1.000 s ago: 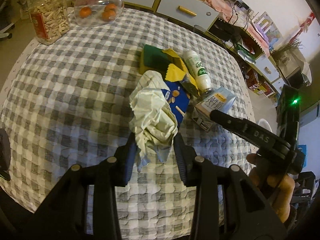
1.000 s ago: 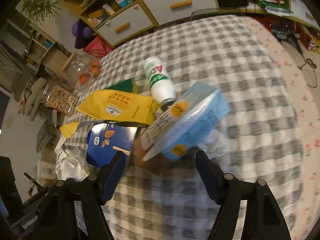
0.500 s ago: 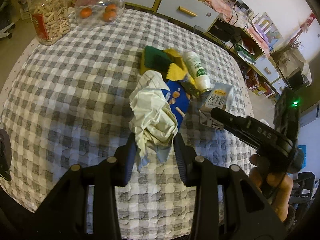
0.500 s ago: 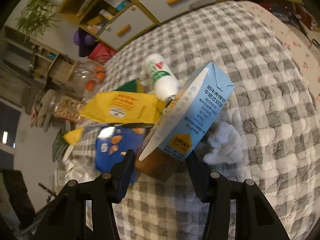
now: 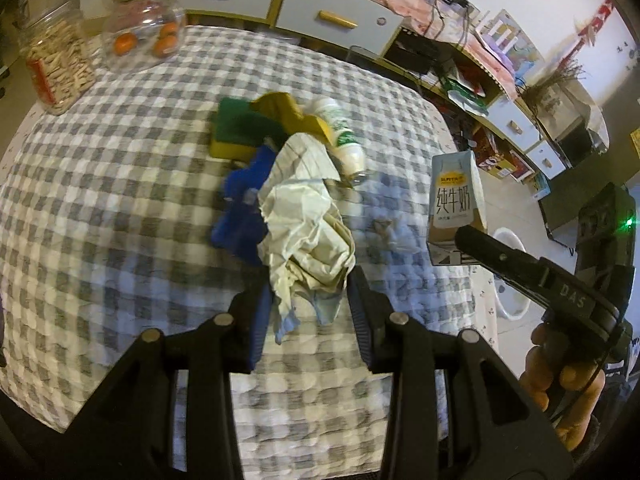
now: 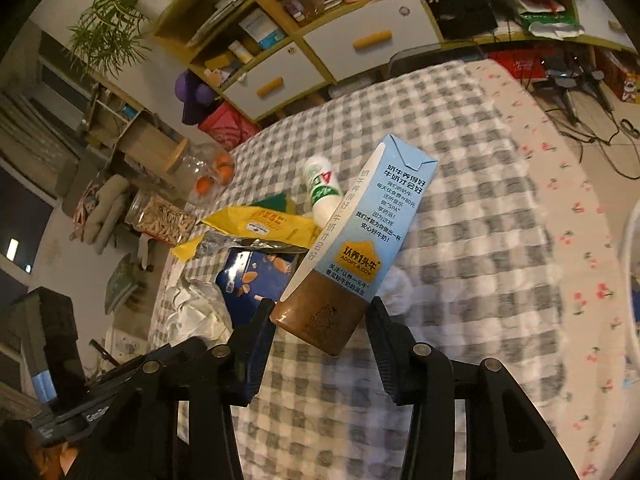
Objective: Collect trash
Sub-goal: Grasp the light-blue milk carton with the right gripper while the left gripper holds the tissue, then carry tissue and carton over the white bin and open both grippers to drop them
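My left gripper [image 5: 308,312] is shut on a crumpled cream paper wrapper [image 5: 308,236] and holds it above the checked tablecloth [image 5: 100,200]. My right gripper [image 6: 320,320] is shut on the brown base of a blue milk carton [image 6: 360,240], lifted off the table and tilted; the carton also shows in the left wrist view [image 5: 456,200] at the table's right edge. On the table lie a white bottle with a green label [image 5: 342,140], a yellow snack bag [image 6: 260,224], a blue snack packet [image 6: 256,280] and a green and yellow pack [image 5: 240,130].
A glass jar of oranges [image 5: 144,32] and a jar of seeds [image 5: 56,64] stand at the table's far left. A crumpled white tissue [image 6: 394,286] lies behind the carton. Cabinets with yellow handles [image 5: 336,16] are beyond the table. A white bin rim [image 5: 508,276] is on the floor right.
My right gripper has closed on the milk carton, lifted it off the table and carried it right to the table edge. My left gripper still holds the wrapper and has risen slightly.
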